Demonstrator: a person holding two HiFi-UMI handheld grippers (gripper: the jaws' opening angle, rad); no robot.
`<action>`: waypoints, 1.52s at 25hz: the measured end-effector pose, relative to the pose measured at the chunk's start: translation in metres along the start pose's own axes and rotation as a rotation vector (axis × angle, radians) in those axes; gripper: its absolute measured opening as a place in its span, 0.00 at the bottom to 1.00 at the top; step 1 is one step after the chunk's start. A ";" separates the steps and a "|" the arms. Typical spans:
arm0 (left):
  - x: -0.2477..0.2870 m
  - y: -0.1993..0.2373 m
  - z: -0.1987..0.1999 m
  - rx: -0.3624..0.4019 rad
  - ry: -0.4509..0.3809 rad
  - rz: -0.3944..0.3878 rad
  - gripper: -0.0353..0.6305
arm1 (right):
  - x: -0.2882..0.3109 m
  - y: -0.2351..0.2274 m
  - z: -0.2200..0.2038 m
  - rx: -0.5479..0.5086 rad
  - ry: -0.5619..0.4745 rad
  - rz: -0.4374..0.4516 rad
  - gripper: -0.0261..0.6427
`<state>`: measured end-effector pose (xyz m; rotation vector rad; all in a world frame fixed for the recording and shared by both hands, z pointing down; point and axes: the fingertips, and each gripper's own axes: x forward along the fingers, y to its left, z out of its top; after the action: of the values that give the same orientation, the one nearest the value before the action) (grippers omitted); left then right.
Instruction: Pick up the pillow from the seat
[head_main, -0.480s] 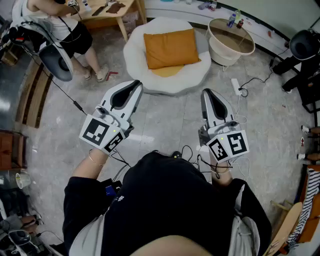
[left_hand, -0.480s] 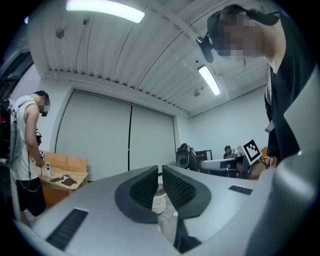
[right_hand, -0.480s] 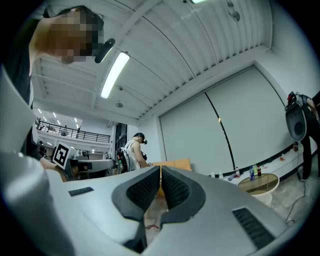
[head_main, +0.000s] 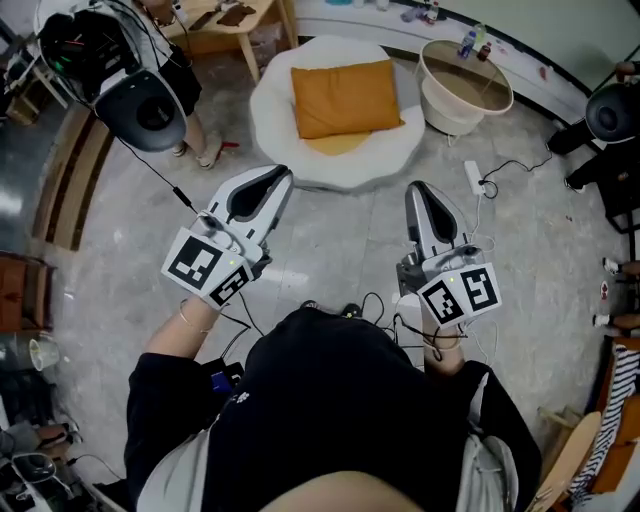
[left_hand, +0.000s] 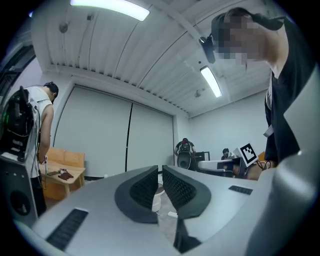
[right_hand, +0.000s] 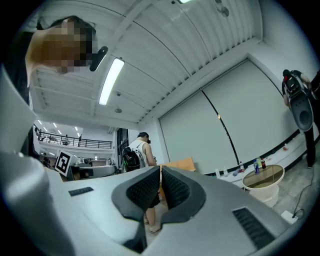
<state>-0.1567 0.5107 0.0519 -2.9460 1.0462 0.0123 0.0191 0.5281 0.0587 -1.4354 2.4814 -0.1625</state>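
Both the left gripper (head_main: 282, 173) and right gripper (head_main: 415, 187) have fingers closed and empty, well short of the pillow (head_main: 345, 97) on the seat (head_main: 268, 115) at twelve o'clock; open them wide before reaching its near edge.

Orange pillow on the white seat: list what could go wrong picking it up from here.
1. The left gripper and right gripper are both shut and short of the orange pillow; arriving unopened would only shove it across the white seat.
2. A yellow cushion shows under the pillow and might get pinched along with it.
3. The round table with bottles stands close beside the seat; a wide right-hand swing could knock them.
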 end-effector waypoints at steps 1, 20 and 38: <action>0.000 -0.002 0.000 -0.006 0.001 0.000 0.10 | -0.001 -0.001 -0.001 0.001 0.006 0.002 0.08; 0.032 -0.047 -0.003 0.002 0.034 -0.013 0.10 | -0.026 -0.026 0.008 -0.012 0.009 0.048 0.08; 0.093 -0.020 -0.015 -0.040 0.014 -0.096 0.10 | -0.011 -0.078 0.010 -0.026 -0.002 -0.037 0.08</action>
<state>-0.0720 0.4672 0.0664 -3.0326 0.9157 0.0120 0.0924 0.4985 0.0694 -1.4919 2.4651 -0.1363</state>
